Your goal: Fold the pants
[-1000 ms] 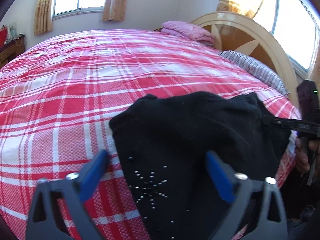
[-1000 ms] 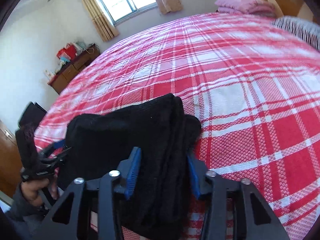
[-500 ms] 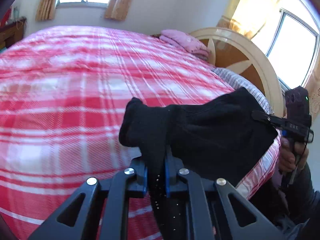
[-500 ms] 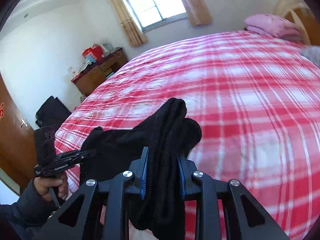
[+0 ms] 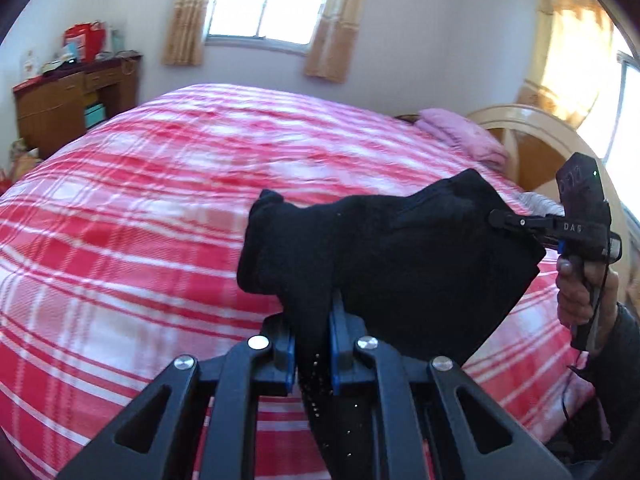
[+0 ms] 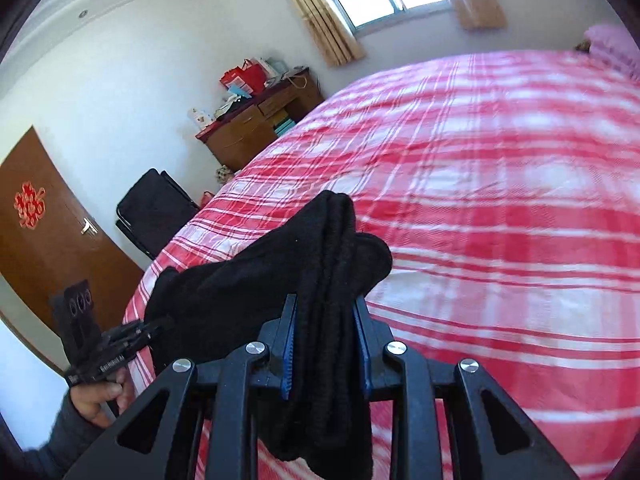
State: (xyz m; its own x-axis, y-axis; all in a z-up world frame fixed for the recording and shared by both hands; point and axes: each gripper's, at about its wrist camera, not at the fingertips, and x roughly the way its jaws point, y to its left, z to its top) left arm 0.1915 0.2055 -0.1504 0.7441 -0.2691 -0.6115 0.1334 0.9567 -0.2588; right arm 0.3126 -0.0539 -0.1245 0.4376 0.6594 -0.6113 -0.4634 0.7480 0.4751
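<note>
Folded black pants (image 5: 400,256) hang stretched in the air above the red plaid bed (image 5: 140,208). My left gripper (image 5: 312,320) is shut on one bunched corner, with the cloth squeezed between its blue pads. In the same view the right gripper (image 5: 500,218) bites the pants' far right corner, and a hand (image 5: 580,292) holds it. In the right wrist view my right gripper (image 6: 326,320) is shut on a thick fold of the pants (image 6: 248,280). The left gripper (image 6: 156,328) pinches their left end there. Small studs show on the cloth below the left pads.
A pink folded blanket (image 5: 468,140) and a curved wooden headboard (image 5: 532,136) lie at the bed's far right. A wooden desk (image 6: 248,132) with red bags, a black chair (image 6: 152,208) and a brown door (image 6: 48,220) stand beyond the bed's left side.
Both grippers went from open around the pants to shut on them. The pants came up off the bed, and both views swung left across the room.
</note>
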